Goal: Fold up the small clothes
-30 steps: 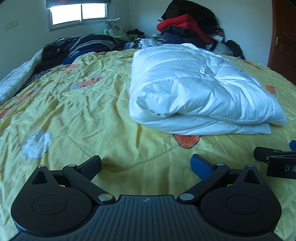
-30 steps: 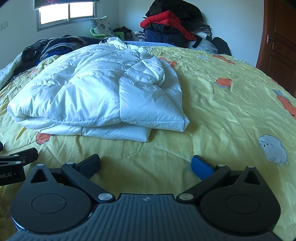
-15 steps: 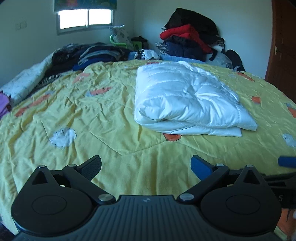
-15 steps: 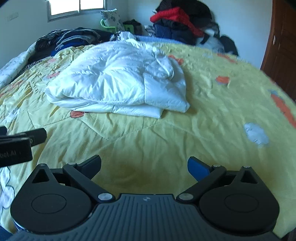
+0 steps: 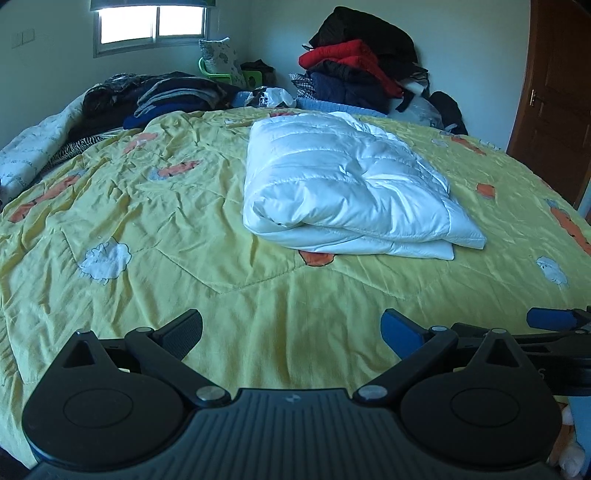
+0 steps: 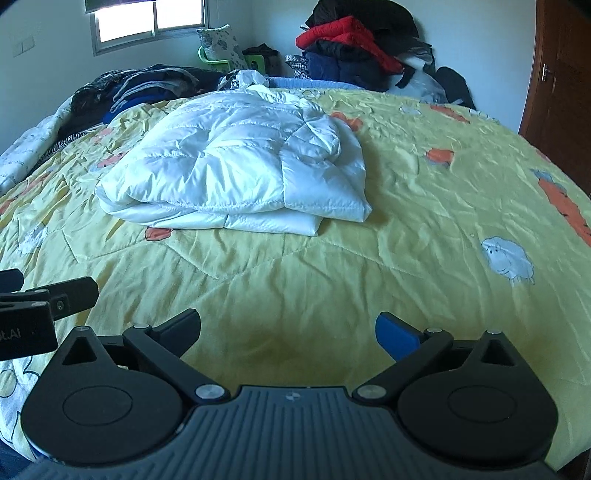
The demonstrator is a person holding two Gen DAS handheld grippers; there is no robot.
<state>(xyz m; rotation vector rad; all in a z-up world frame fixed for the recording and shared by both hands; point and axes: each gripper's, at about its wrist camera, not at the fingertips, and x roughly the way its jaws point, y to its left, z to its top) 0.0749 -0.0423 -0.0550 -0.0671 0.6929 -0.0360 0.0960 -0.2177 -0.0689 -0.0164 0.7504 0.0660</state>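
A white quilted puffer jacket (image 5: 343,192) lies folded in a thick bundle on the yellow bedspread (image 5: 155,229); it also shows in the right wrist view (image 6: 240,173). My left gripper (image 5: 291,330) is open and empty, well short of the jacket, above the bed's near edge. My right gripper (image 6: 288,328) is open and empty too, beside the left one. The right gripper's blue fingertip (image 5: 550,318) shows at the right edge of the left wrist view.
Piles of dark and red clothes (image 5: 354,70) are stacked at the far wall, and more dark clothes (image 5: 155,96) lie at the far left of the bed. A wooden door (image 5: 554,92) stands at the right. A window (image 5: 151,22) is at the back.
Both grippers have pulled back from the folded jacket toward the bed's near edge. The jacket lies still and now looks smaller and farther off.
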